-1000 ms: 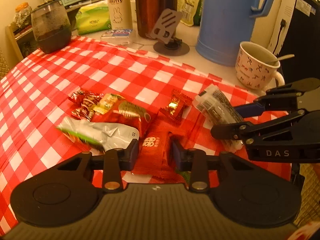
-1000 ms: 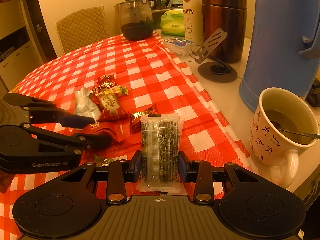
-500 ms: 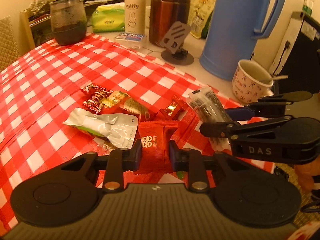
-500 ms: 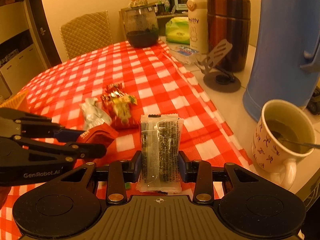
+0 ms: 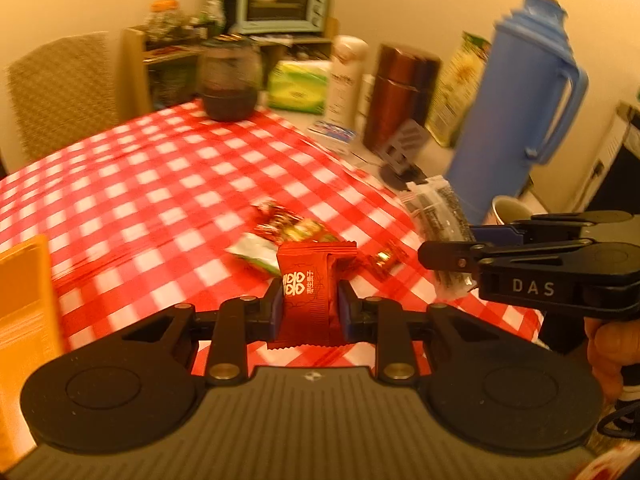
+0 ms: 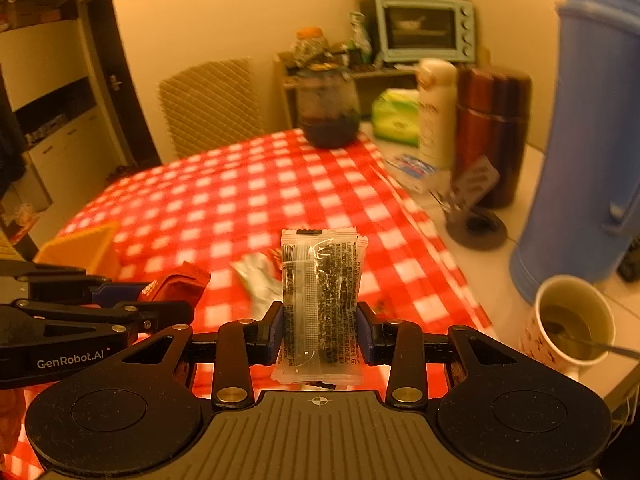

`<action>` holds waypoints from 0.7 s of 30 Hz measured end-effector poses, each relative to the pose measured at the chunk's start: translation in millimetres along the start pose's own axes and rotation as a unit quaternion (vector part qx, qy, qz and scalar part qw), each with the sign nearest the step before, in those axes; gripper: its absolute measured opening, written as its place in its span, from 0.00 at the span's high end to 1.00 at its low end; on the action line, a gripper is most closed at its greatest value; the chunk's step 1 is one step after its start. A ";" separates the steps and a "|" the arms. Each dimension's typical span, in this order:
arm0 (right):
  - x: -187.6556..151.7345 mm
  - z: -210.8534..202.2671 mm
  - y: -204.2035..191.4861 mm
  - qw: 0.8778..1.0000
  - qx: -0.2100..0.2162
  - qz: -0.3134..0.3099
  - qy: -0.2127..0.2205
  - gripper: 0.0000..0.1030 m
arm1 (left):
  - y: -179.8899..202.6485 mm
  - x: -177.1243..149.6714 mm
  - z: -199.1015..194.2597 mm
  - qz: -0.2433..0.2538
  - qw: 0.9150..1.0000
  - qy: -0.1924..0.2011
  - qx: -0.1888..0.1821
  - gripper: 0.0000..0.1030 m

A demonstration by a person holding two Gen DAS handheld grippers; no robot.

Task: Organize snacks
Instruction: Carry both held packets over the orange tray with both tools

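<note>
My left gripper (image 5: pixel 310 304) is shut on a red snack packet (image 5: pixel 308 292) and holds it above the red checked tablecloth (image 5: pixel 160 184). My right gripper (image 6: pixel 320 324) is shut on a clear packet of dark seaweed snack (image 6: pixel 322 300), also lifted; it shows at the right of the left wrist view (image 5: pixel 436 212). On the cloth lie a silver-green packet (image 5: pixel 252 254), several small candies (image 5: pixel 288 224) and a gold-red candy (image 5: pixel 386 258). An orange container (image 5: pixel 24 320) stands at the left edge; it also shows in the right wrist view (image 6: pixel 80 248).
A blue thermos jug (image 6: pixel 592 140), a mug with a spoon (image 6: pixel 568 324), a brown flask (image 6: pixel 492 128), a white bottle (image 6: pixel 436 112), a phone stand (image 6: pixel 474 200) and a dark glass jar (image 6: pixel 328 108) stand along the table's right and far sides. A chair (image 6: pixel 212 104) stands behind.
Both grippers have lifted with their packets and tilted up, so the table lies lower. The orange container has come into view at the left.
</note>
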State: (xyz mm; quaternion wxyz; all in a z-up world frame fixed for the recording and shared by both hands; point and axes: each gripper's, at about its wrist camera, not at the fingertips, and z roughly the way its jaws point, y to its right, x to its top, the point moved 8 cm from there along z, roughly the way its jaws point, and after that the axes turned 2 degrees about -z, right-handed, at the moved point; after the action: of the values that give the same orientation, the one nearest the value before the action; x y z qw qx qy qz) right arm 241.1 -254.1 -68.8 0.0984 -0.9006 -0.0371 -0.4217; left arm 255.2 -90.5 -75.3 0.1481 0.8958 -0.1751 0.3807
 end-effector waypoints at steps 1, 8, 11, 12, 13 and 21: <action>3.3 -3.0 -6.6 1.000 0.003 -0.004 0.003 0.63 | -5.0 0.2 -7.8 -0.008 1.000 0.005 0.007 0.76; 20.2 -20.5 -60.8 0.999 0.036 -0.030 0.017 0.63 | -41.8 -7.1 -65.2 -0.051 0.997 0.031 0.051 0.76; 23.7 -24.0 -89.6 0.997 0.055 -0.042 0.020 0.63 | -60.2 -13.4 -90.1 -0.068 0.994 0.040 0.071 0.76; 24.6 -24.9 -100.2 0.997 0.063 -0.046 0.021 0.63 | -66.5 -15.8 -97.9 -0.073 0.993 0.043 0.078 0.76; 25.1 -25.2 -110.3 0.996 0.070 -0.050 0.021 0.63 | -73.4 -18.1 -105.8 -0.078 0.992 0.045 0.084 0.76; 23.8 -16.3 -197.0 0.987 0.135 -0.083 0.012 0.63 | -136.0 -45.2 -162.9 -0.116 0.980 0.054 0.150 0.76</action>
State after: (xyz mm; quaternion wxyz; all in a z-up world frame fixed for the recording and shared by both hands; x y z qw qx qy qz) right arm 214.5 -65.2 -11.6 0.1844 -0.8676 -0.1670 -0.4307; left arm 181.1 105.2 -17.9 0.0645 0.9000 -0.0027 0.4310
